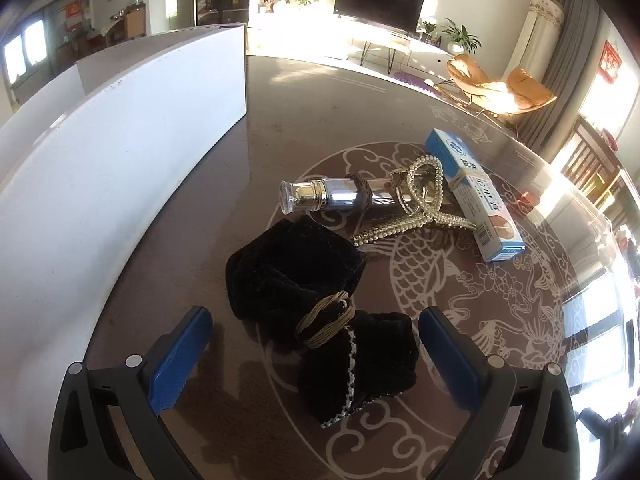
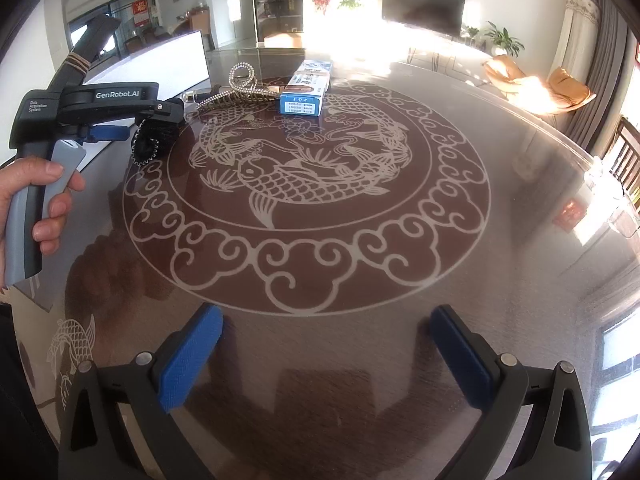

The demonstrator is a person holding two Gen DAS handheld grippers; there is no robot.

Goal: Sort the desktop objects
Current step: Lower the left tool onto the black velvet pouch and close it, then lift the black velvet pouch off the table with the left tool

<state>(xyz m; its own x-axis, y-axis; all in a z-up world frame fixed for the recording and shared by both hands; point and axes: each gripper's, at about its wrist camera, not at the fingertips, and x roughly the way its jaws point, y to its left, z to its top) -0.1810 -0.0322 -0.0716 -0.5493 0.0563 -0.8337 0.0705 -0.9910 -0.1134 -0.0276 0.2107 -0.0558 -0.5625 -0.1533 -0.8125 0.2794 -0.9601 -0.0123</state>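
Note:
A black velvet bow hair clip (image 1: 320,312) with a gold band lies on the table between the spread fingers of my left gripper (image 1: 314,320), which stands open around it. Beyond it lie a silver-capped glass bottle (image 1: 332,196), a pearl-studded hair clip (image 1: 420,204) and a blue and white box (image 1: 476,196). In the right wrist view the left gripper (image 2: 132,128) is held by a hand at the far left over the bow (image 2: 150,140), with the pearl clip (image 2: 240,88) and box (image 2: 306,88) behind. My right gripper (image 2: 326,354) is open over bare table.
A white open box (image 1: 120,152) with tall walls stands left of the objects, its wall (image 2: 160,60) also showing at the far left of the right wrist view. The round glass table (image 2: 480,280) bears a fish pattern. Chairs and a TV stand beyond its edge.

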